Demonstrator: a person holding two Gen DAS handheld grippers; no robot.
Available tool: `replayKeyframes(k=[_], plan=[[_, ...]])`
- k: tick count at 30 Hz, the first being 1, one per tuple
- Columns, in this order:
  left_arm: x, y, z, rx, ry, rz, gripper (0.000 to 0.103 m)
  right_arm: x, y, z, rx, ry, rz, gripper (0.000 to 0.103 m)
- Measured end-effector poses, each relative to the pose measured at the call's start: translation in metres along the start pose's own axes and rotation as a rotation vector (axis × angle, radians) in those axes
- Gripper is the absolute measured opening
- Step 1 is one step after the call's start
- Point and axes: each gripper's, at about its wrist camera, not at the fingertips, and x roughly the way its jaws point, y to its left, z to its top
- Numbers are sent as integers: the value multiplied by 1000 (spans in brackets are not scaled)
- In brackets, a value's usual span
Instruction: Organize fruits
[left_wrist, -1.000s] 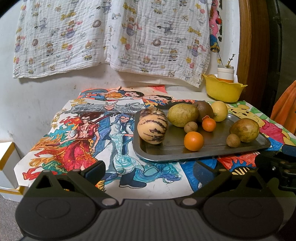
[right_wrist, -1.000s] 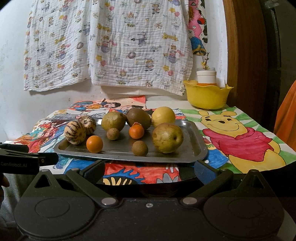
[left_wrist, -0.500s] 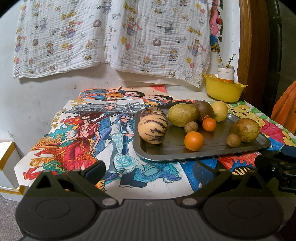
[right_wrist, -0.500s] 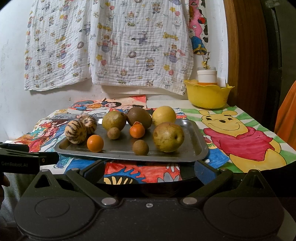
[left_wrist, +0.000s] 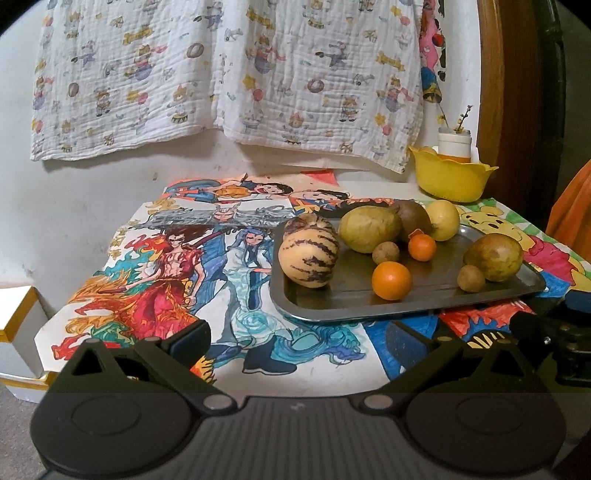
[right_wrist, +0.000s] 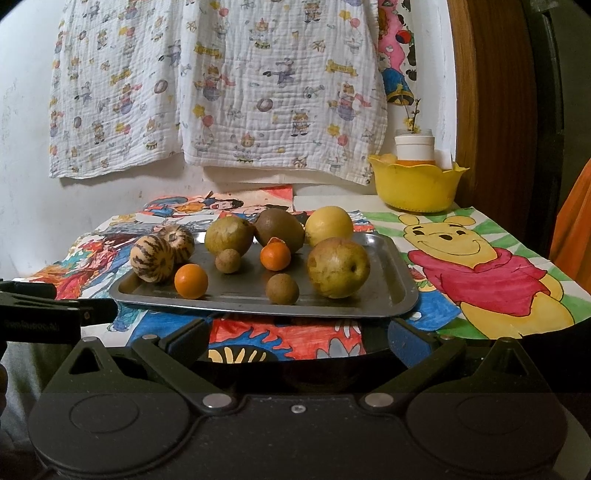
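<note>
A: In both wrist views we see a tray (right_wrist: 391, 291) (left_wrist: 424, 299) on a table covered with coloured drawings (left_wrist: 177, 280). How many fruits do we count on it?

B: We count 10 in the right view: 2 striped melons (right_wrist: 152, 258) at the left, 2 oranges (right_wrist: 191, 280), 2 small brown fruits (right_wrist: 282, 288), a green-brown fruit (right_wrist: 229, 235), a dark brown fruit (right_wrist: 280, 226), a yellow fruit (right_wrist: 328, 226) at the back, and a large pear-like fruit (right_wrist: 338, 266) near the right end. All rest inside the tray, none held.

A: What does the left view hide from us?

B: There the front melon (left_wrist: 308, 254) covers most of the second, so only its top shows. The left view alone gives us the drawings left of the tray and a white box (left_wrist: 16, 332) beside the table.

A: And the right view?

B: It alone shows the whole bear drawing (right_wrist: 476, 273) right of the tray. Both show the yellow bowl (right_wrist: 417, 184) (left_wrist: 450, 181) at the back with a white jar (right_wrist: 414, 147) in it, under a hanging printed cloth (right_wrist: 221, 85).

A: How do the claws stand?

B: The left gripper (left_wrist: 297, 341) and the right gripper (right_wrist: 297, 338) both have their fingers spread wide with nothing between them, short of the tray's near edge. Each appears at the edge of the other's view.
</note>
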Motion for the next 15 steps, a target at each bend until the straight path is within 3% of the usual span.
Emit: replayKeyframes(k=[15], plan=[[-1, -1, 0, 5, 6, -21, 102, 1, 3, -2, -1, 5, -1, 102]])
